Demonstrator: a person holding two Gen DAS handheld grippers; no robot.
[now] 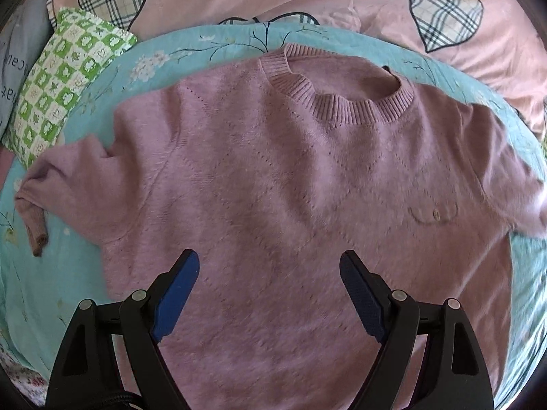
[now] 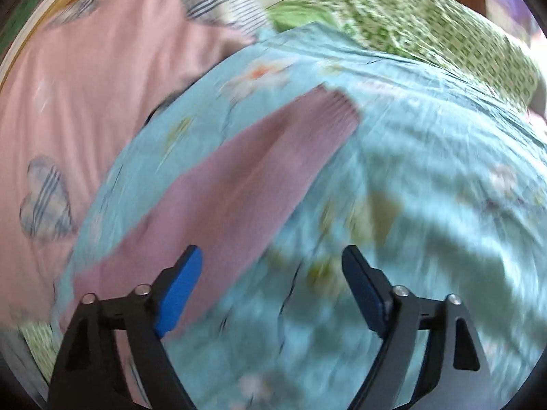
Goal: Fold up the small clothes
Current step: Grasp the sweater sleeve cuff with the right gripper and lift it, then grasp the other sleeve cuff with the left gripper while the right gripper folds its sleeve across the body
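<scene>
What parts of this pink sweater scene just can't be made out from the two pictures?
- Sweater hem: left wrist view, cut off at the bottom edge behind the left tool.
- Its right-hand sleeve end: same view, smeared at the edge.
- Sleeve and blue bedspread: right wrist view, motion-blurred.

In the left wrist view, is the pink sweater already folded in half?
No, the pink sweater lies spread flat on the blue floral blanket, front up, neckline and both sleeves showing.

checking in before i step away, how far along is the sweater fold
Done: the pink sweater lies flat, front up, on the teal blanket. In hand: nothing; the left gripper and right gripper both have open, empty jaws. Left: every fold; both sleeves still lie outward, one stretched across the blanket.
</scene>
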